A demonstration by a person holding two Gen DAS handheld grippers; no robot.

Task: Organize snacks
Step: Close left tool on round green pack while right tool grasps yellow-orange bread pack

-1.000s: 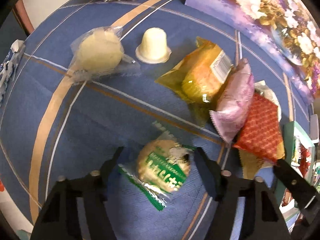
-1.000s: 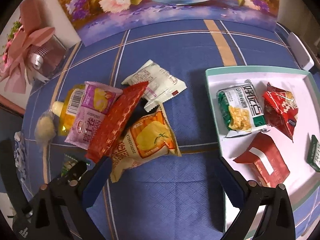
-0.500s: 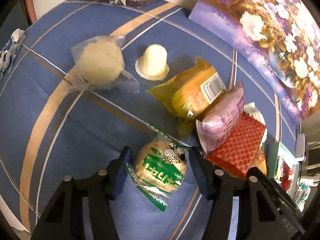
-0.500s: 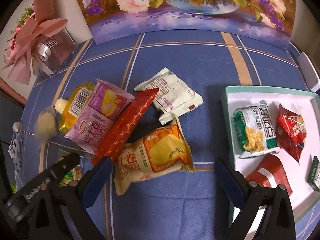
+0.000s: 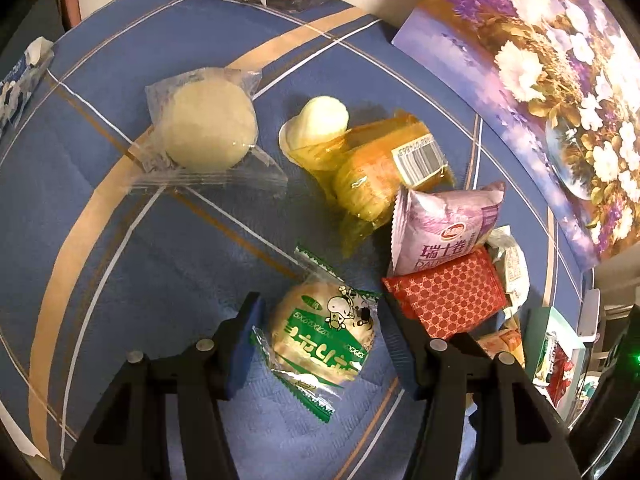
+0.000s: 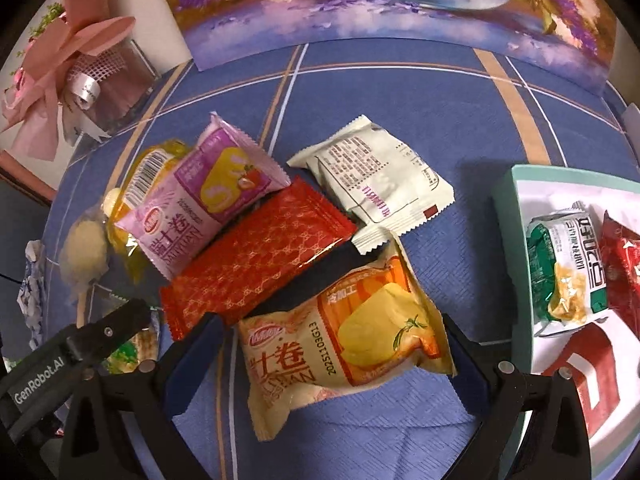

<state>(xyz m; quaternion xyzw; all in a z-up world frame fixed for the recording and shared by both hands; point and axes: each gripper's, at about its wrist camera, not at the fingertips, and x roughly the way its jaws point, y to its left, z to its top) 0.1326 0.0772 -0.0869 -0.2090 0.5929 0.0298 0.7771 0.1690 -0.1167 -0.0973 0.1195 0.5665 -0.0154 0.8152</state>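
A round cake in a green-and-clear wrapper [image 5: 324, 340] lies on the blue tablecloth, and my left gripper [image 5: 320, 340] is shut on it, one pad against each side of the wrapper. My right gripper [image 6: 328, 360] is open and straddles an orange-yellow roll packet [image 6: 344, 344], its fingers apart from the packet's ends. Behind that packet sit a red patterned packet [image 6: 256, 256], a pink roll packet [image 6: 204, 196], a cream packet [image 6: 376, 184] and a yellow-wrapped cake [image 5: 380, 172]. The left gripper's black body [image 6: 80, 344] shows at the lower left of the right wrist view.
A white tray with a teal rim [image 6: 504, 216] at the right holds a green noodle-snack packet [image 6: 564, 268] and red packets. A clear-wrapped pale bun [image 5: 208, 128] and a jelly cup [image 5: 320, 120] lie farther back. A flower picture [image 6: 400, 4] and a pink-ribboned gift box [image 6: 80, 76] stand behind.
My left jaws narrowed onto the green-wrapped cake and the wrist rolled. My right gripper moved left and down until its open fingers came to stand on either side of the orange-yellow packet.
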